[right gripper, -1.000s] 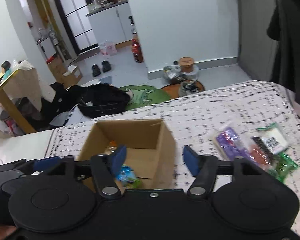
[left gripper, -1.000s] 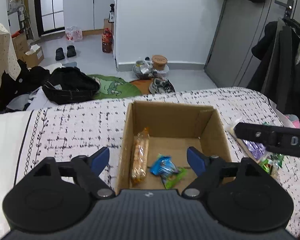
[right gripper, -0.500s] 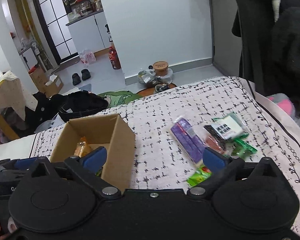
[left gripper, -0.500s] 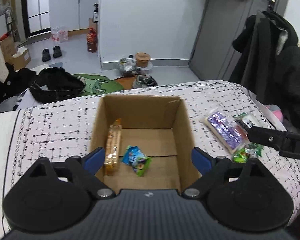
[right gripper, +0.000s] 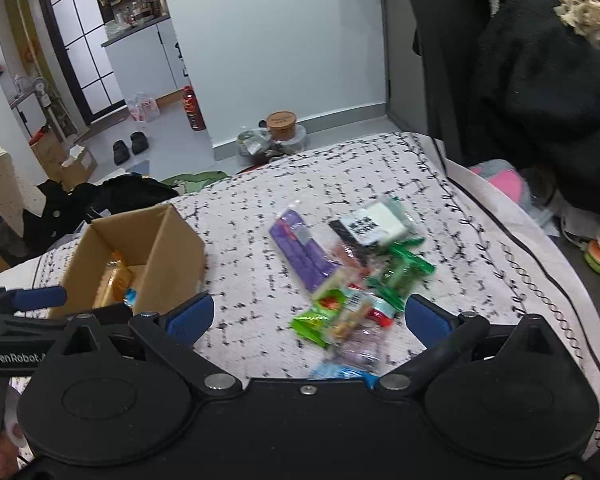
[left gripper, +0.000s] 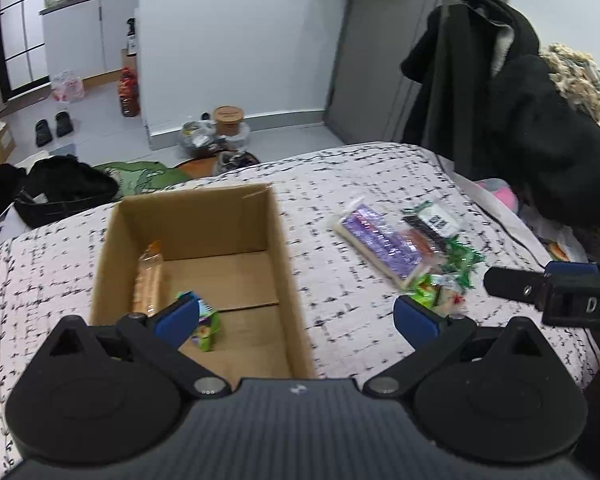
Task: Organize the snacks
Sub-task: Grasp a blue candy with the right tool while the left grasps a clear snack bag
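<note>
An open cardboard box stands on the patterned bedspread. It holds a long orange snack pack and a small blue-green packet. A pile of snacks lies to its right: a purple pack, a white-black pack and green packets. My left gripper is open and empty over the box's right wall. My right gripper is open and empty just before the snack pile.
The bed's right edge drops off beside dark coats on a rack. Beyond the far bed edge lie a black bag, shoes and jars on the floor.
Both grippers have swung to the right, from over the box toward the snack pile. Both have opened wider. Nothing was picked up.
</note>
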A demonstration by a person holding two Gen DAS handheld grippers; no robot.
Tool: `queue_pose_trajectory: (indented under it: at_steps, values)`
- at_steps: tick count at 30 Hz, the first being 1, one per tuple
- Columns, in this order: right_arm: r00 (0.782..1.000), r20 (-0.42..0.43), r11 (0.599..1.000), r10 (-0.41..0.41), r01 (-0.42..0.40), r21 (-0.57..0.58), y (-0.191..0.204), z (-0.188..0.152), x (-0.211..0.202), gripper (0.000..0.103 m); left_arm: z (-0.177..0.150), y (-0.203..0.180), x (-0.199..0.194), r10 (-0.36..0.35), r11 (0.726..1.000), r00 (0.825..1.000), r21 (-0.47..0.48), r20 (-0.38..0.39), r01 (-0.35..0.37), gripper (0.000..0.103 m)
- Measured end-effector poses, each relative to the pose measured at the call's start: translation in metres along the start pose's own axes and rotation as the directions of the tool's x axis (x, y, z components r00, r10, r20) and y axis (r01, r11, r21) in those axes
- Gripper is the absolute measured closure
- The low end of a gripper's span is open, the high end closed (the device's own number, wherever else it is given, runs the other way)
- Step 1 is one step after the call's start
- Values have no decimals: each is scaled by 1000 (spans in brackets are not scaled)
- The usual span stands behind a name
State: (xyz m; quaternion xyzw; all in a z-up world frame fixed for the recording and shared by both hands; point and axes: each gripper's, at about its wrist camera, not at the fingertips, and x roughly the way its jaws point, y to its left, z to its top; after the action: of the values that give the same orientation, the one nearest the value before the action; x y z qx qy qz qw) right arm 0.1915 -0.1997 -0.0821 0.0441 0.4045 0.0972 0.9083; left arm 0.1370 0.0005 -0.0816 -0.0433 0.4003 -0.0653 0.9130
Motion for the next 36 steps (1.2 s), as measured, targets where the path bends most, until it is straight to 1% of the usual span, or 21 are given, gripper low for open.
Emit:
queue_pose_trajectory:
  at_steps: [4, 7, 10, 12, 14, 17, 19, 20, 21, 22, 23, 25, 32, 36]
  values:
    - [1000, -13, 1000, -15, 15, 15, -12, -6, -2, 0, 2, -12, 4, -26, 999, 1000, 20, -6, 26, 0]
    - [999, -27, 999, -19, 20, 33, -21, -10, 0, 0, 1, -20, 8, -31, 999, 1000, 38, -5, 31, 0]
    - [998, -37, 998, -43, 44, 33, -25, -15, 2, 0, 2, -28, 13, -45, 998, 999, 50, -10, 45, 0]
    - [996, -57, 997, -62, 64, 37, -28, -18, 7, 0, 1, -32, 17, -52, 997, 998, 56, -24, 53, 0]
    - [995, -77, 996, -64, 68, 52, -32, -21, 13, 0, 0, -36, 21, -57, 996, 998, 63, -31, 59, 0]
    - [993, -102, 995, -50, 58, 77, -36, -26, 20, 6, -1, -39, 24, -53, 996, 998, 75, -27, 55, 2]
    - [992, -125, 995, -27, 39, 91, -37, -29, 26, 15, -2, -41, 27, -59, 995, 998, 80, -28, 61, 3]
    - [991, -135, 995, -20, 33, 96, -37, -30, 28, 17, -2, -41, 27, -59, 995, 998, 79, -27, 61, 4]
    - [990, -143, 994, -14, 29, 104, -38, -30, 31, 21, -2, -42, 28, -62, 995, 998, 78, -28, 64, 5]
    - [988, -151, 993, -10, 27, 113, -38, -31, 35, 24, -2, -43, 30, -68, 994, 997, 79, -28, 70, 9]
    - [987, -160, 992, -8, 28, 121, -38, -32, 39, 25, -2, -44, 31, -74, 994, 997, 80, -31, 76, 12]
    - [984, -179, 989, -2, 28, 147, -39, -34, 48, 31, -2, -46, 35, -77, 994, 996, 80, -39, 80, 17]
    - [974, -225, 983, 6, 36, 180, -38, -41, 73, 36, -3, -49, 48, -90, 993, 993, 70, -74, 95, 33]
    - [966, -257, 981, 10, 41, 192, -41, -44, 84, 42, -3, -52, 55, -93, 992, 991, 71, -92, 100, 36]
